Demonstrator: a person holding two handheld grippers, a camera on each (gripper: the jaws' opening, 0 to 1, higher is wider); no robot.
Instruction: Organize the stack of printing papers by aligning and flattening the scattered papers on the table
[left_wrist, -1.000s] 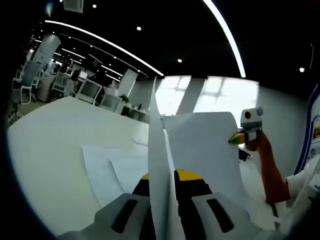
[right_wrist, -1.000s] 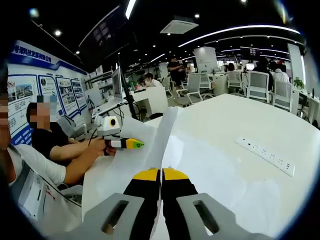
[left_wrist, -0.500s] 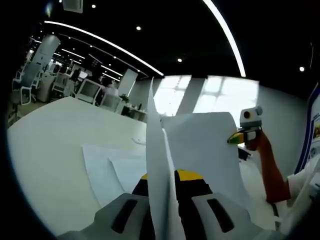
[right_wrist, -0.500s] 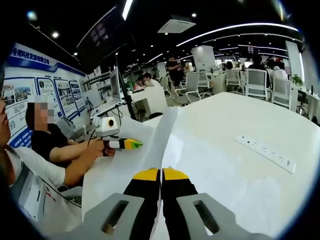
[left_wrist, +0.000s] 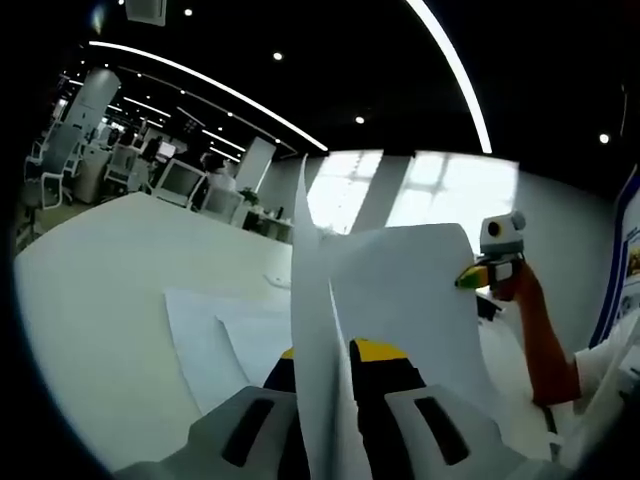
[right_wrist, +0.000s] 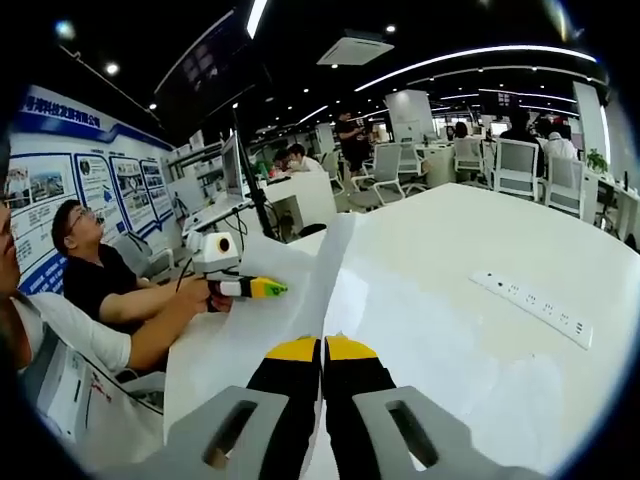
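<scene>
Nearest in the left gripper view, my left gripper (left_wrist: 335, 352): jaws closed on the edge of the lifted paper stack (left_wrist: 405, 290), which rises edge-on straight up from between the yellow tips and curves away to that gripper's right. Nearest in the right gripper view, my right gripper (right_wrist: 322, 348): yellow tips pressed together with a thin sheet edge running up from between them, so I judge it is clamped on the same stack (right_wrist: 335, 265). Next out, ahead and left of the left gripper: loose sheets (left_wrist: 225, 335) lying flat on the white table (left_wrist: 110, 260), overlapping and askew. To the right gripper's left, the left gripper (right_wrist: 262, 288) appears at the stack's far edge, with a hand (right_wrist: 205, 293) behind it. Ahead and right of the right gripper: a white power strip (right_wrist: 532, 310) on the table (right_wrist: 450, 250), well apart from the paper. Farthest: office chairs (right_wrist: 520, 170), desks, seated people. Step in hand, as I judge it: squaring the held stack. Advice: keep both grips firm and level, bring the bottom edge down onto the table and tap it evenly, and avoid pulling the hands apart, which would buckle or tear the sheets.
</scene>
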